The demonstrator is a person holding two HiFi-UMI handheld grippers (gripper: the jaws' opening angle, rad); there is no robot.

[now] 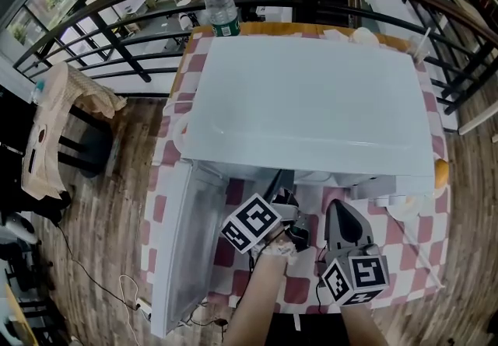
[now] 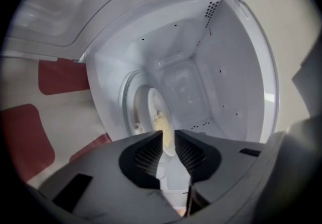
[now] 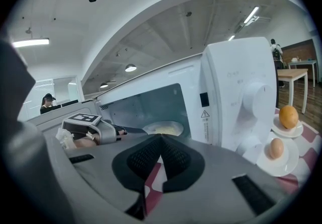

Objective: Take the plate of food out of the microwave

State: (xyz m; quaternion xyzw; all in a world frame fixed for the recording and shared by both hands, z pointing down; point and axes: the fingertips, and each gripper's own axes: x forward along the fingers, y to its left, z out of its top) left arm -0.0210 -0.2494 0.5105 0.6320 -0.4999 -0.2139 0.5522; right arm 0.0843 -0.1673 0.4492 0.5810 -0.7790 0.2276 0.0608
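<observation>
The plate of food [image 2: 157, 112] sits inside the open microwave [image 2: 226, 67]; I judge it stiff, slippery and breakable, best taken by its near rim; the left gripper [image 2: 168, 133] is parted loosely around that rim; the right gripper [image 3: 161, 137] is closed, empty.

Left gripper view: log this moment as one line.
microwave door open | plate of food inside | left gripper open, aimed at plate rim | right gripper shut, empty

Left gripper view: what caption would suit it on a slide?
Left gripper, jaws open, lines up with the plate of food inside the open microwave.
</observation>
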